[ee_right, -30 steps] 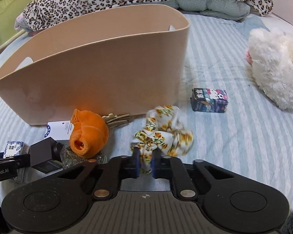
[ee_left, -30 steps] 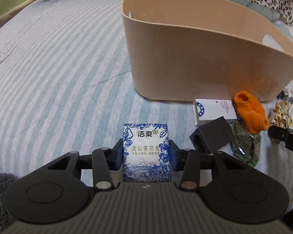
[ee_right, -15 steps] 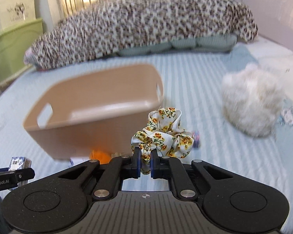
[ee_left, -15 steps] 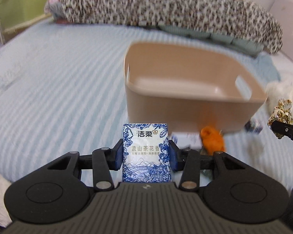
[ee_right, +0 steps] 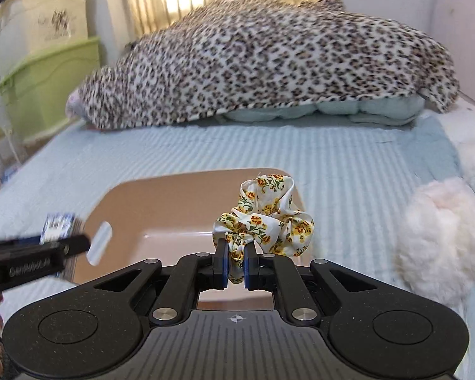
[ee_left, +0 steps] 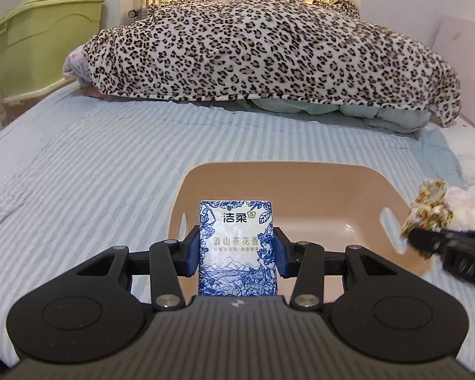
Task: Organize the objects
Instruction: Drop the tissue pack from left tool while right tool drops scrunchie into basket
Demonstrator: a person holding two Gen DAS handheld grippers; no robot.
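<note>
The left hand-held gripper (ee_left: 237, 255) clamps an upright blue-and-white tissue pack (ee_left: 236, 247) above the beige basket (ee_left: 332, 186) on the striped bed (ee_left: 95, 164). The right hand-held gripper (ee_right: 236, 264) pinches a floral scrunchie (ee_right: 266, 218) over the basket's right side, its fingers nearly closed.

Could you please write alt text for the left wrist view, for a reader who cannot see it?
The left hand-held gripper clamps an upright blue-and-white tissue pack above an open beige basket on a striped bedspread. At right, the right hand-held gripper holds a floral scrunchie; a leopard-print blanket lies behind.
</note>
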